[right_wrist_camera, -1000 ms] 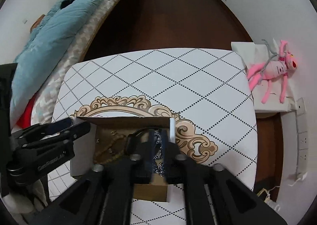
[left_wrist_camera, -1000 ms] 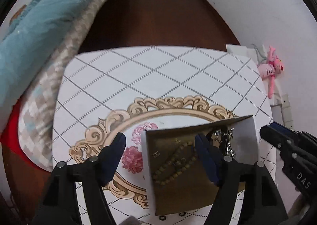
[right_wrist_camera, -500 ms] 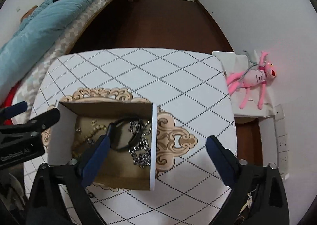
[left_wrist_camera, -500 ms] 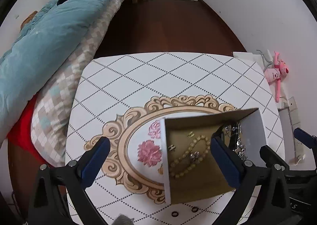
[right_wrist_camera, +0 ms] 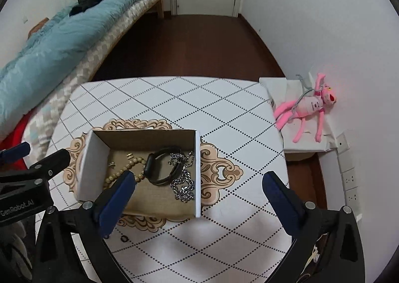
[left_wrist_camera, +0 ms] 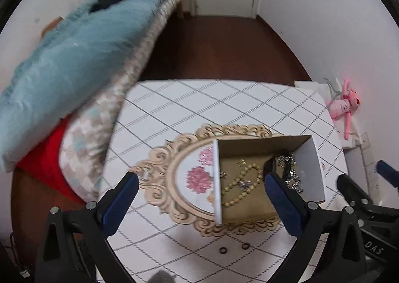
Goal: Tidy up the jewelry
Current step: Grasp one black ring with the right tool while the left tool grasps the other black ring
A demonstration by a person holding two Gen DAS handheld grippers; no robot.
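Observation:
An open cardboard box stands on the patterned table. In it lie a beige bead bracelet, a black band, a silver chain and small earrings. Two small dark rings lie on the table in front of the box. My left gripper is open and empty, raised above the box's left side. My right gripper is open and empty, raised above the box's right side.
The table has a white diamond-pattern cloth with a gold oval motif. A bed with a blue duvet lies at the left. A pink plush toy lies on a white stand at the right. Dark wooden floor lies beyond.
The right gripper has opened and let go of the black band, which now lies in the box. Both grippers have pulled back and up from the box.

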